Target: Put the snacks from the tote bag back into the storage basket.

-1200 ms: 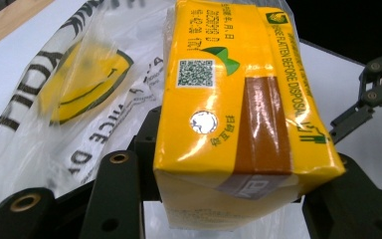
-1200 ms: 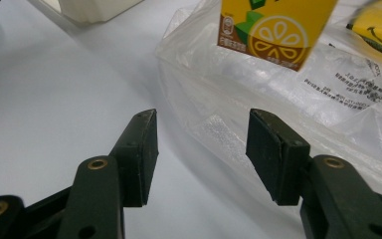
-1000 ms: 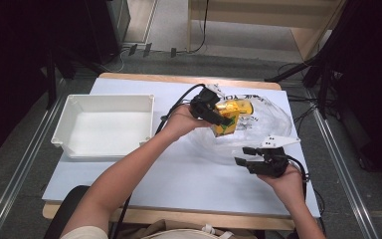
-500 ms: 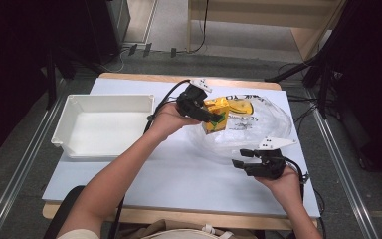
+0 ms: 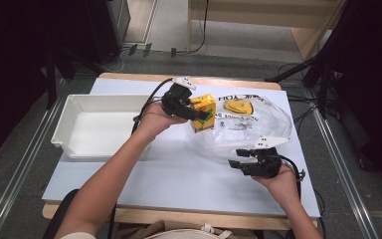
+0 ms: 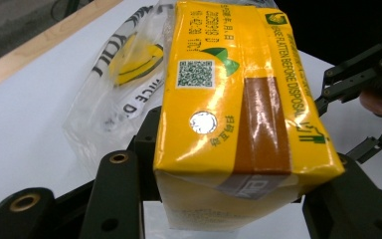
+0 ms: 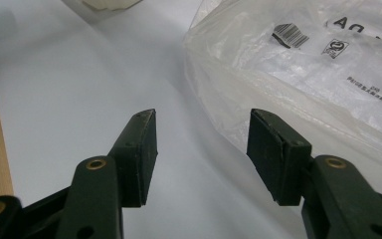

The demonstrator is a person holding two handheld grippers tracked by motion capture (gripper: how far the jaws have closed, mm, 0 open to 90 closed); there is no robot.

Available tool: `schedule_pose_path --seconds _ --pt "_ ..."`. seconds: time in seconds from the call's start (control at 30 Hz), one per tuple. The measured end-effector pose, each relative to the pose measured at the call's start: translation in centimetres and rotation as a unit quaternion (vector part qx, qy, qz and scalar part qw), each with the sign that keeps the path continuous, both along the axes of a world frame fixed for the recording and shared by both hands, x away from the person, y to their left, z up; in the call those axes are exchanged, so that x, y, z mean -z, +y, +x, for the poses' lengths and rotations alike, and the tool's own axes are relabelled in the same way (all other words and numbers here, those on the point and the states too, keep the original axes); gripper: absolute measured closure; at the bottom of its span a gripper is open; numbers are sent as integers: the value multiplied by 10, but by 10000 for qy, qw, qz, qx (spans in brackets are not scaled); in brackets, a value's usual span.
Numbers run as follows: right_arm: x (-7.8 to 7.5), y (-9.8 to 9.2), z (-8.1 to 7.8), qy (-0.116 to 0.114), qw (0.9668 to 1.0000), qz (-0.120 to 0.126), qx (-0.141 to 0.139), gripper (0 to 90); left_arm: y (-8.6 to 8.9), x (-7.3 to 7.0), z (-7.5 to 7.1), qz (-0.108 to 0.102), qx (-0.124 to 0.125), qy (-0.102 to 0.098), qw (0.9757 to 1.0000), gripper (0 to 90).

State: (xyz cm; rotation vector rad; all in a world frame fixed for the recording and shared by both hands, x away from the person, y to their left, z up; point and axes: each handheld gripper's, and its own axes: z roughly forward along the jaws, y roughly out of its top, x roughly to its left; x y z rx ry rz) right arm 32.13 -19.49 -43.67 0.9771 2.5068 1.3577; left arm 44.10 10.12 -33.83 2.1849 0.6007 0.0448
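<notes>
Beside the clear plastic bag [image 5: 248, 127], at its left edge: one yellow drink carton [image 5: 202, 112], lifted off the table and clamped between the jaws of the left gripper [image 5: 191, 110]; seen close in the left gripper view [image 6: 238, 99], top face up, foil straw hole visible. Near the bag's front edge: right gripper [image 5: 238, 158], jaws apart with nothing between them, just short of the plastic. Left of the bag, well apart: white tray [image 5: 69, 144].
</notes>
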Motion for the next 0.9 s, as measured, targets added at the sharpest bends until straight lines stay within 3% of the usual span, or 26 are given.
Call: schedule_pose_path --seconds 0.2,0.53,0.9 --pt "-2 1 2 -26 10000 -23 -31 463 11 1 0 24 -118 31 9999 516" --pt "-1 3 6 24 9999 -46 -98 463 27 -9 -2 -59 -176 -138 9997 516" --pt "2 7 10 71 9998 -20 -181 463 53 -15 3 -8 -398 -108 9991 516"
